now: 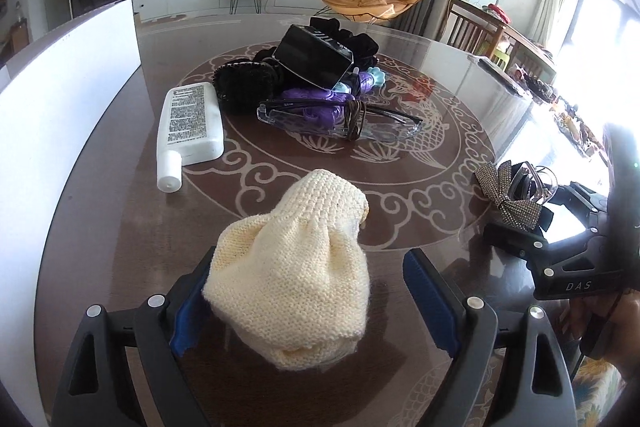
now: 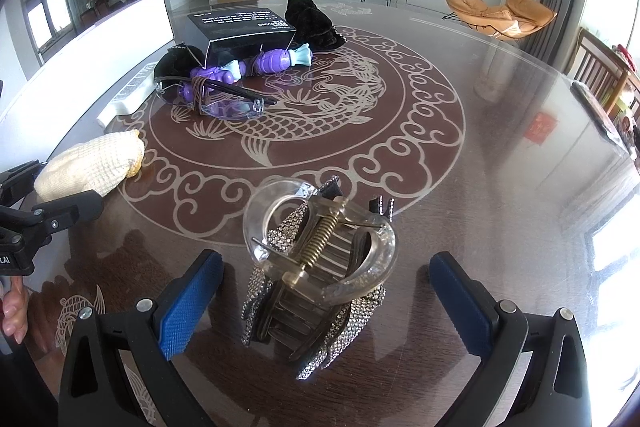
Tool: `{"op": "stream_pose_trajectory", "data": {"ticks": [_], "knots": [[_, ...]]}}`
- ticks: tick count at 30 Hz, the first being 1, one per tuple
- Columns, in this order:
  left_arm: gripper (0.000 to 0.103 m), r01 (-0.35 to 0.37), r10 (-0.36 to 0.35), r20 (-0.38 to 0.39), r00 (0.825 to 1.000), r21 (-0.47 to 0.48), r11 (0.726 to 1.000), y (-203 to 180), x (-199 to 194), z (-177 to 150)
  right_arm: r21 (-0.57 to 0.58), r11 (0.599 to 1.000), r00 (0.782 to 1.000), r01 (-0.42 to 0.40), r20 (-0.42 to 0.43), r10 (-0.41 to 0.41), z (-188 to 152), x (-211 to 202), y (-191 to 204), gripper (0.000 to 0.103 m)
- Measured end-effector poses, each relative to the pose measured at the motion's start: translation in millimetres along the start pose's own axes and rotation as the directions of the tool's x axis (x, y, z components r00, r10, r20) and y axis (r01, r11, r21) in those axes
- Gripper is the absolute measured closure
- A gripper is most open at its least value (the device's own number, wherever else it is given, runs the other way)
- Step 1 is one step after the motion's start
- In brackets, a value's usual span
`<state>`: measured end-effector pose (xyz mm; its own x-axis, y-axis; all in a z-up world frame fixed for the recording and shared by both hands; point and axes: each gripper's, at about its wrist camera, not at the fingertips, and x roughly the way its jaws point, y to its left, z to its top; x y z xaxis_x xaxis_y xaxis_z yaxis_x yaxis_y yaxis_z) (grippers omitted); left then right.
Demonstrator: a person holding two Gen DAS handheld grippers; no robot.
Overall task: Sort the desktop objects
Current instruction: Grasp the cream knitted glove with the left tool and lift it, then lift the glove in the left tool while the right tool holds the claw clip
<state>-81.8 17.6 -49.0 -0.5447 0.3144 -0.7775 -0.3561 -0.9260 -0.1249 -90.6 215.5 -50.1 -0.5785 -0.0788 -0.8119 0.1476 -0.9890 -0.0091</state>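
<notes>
Desktop objects were only partly sorted, by the look of it, with two small groups near the table's (image 2: 500,155) near edge and the main heap untouched toward its middle and far side. Nearest, the left gripper (image 1: 308,303) stood wide around a cream knitted pouch (image 1: 292,267) lying on the glass top; its left pad seemed to brush the knit while the right pad stood clear, so the pouch looked released rather than gripped. Toward the near right edge the right gripper (image 2: 324,303) was likewise spread wide, its blue pads apart from a clear hair claw (image 2: 320,247) resting on a rhinestone bow (image 2: 348,323); those two seemed set down together as one group. Farther in, a white bottle (image 1: 192,123) lay on its side near the left edge, beside a white board (image 1: 68,99). Beyond it the pile remained: glasses (image 1: 340,119) with a brown hair tie looped round them, purple and pale blue toys (image 1: 320,99), a black box (image 1: 316,55) tilted on top, and black fuzzy items (image 1: 244,87) behind. Most of the sorting, I judged, was left to do.
</notes>
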Motion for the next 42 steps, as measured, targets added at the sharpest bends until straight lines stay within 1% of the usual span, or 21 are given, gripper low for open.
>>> {"op": "stream_pose_trajectory", "data": {"ticks": [2,3,7,31,37,42], "knots": [[0.008,-0.030,0.031,-0.019,0.999,0.044,0.999,-8.0,3.7,-0.1,0.000,1.000,1.000,0.000,0.000,0.000,-0.1,0.1,0.1,0.000],[0.004,-0.039,0.041,-0.030,0.999,0.064,0.997,-11.7,5.8,-0.2,0.000,1.000,1.000,0.000,0.000,0.000,-0.1,0.1,0.1,0.000],[0.002,-0.085,0.091,-0.048,0.995,0.105,0.991,-19.8,9.9,-0.3,0.000,1.000,1.000,0.004,-0.001,-0.004,-0.1,0.5,0.0,0.000],[0.001,-0.083,0.088,-0.049,0.995,0.100,0.992,-17.5,9.5,-0.4,0.000,1.000,1.000,0.004,-0.001,-0.004,0.0,0.5,0.0,0.000],[0.000,-0.069,0.074,-0.047,0.996,0.094,0.993,-15.0,7.9,-0.6,0.000,1.000,1.000,0.004,-0.001,-0.004,0.0,0.4,0.0,0.000],[0.000,-0.079,0.085,-0.050,0.995,0.104,0.991,-17.2,7.7,-1.5,0.000,1.000,1.000,0.004,-0.001,-0.004,0.0,0.4,0.0,0.000]]}}
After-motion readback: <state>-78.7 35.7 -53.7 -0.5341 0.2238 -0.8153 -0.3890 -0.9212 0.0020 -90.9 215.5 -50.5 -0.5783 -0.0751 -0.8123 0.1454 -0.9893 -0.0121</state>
